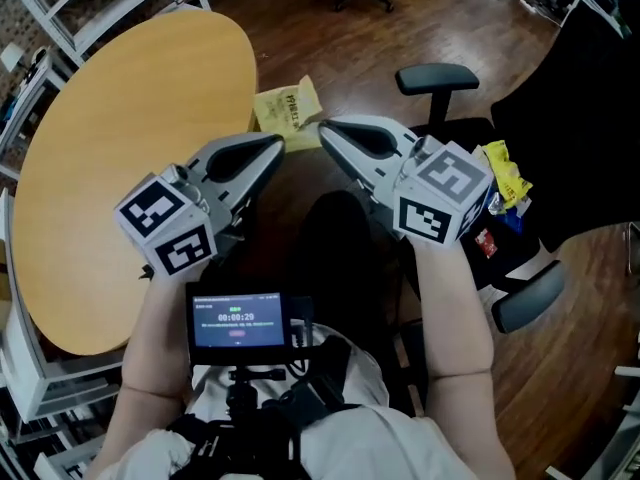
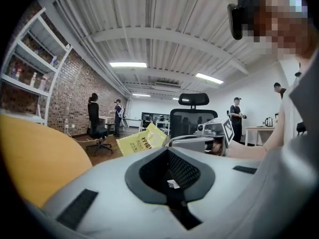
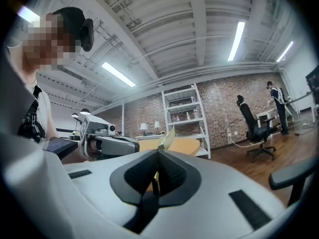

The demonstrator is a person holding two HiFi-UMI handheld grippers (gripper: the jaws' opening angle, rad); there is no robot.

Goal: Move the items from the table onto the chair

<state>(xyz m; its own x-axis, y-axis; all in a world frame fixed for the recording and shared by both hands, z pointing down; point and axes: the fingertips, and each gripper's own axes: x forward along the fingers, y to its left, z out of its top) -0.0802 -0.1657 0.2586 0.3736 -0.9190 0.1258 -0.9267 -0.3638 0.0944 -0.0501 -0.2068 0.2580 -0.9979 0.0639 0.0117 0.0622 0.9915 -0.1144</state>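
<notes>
Between table & chair, right gripper is clamped on yellow packet by its corner. Left gripper is closed w/ nothing in it. Packet looks light, floppy & crinkly, so prob. best held at a sealed edge.

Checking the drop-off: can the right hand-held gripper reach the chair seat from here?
Probably yes: the right hand-held gripper, shut on the yellow packet, is beside the chair seat; nothing stands between.

Head view: taken from above, steeply down, close over left gripper and right gripper. Gripper views: aimed level along own jaws, each at the other gripper. Yellow packet seen in all three.
</notes>
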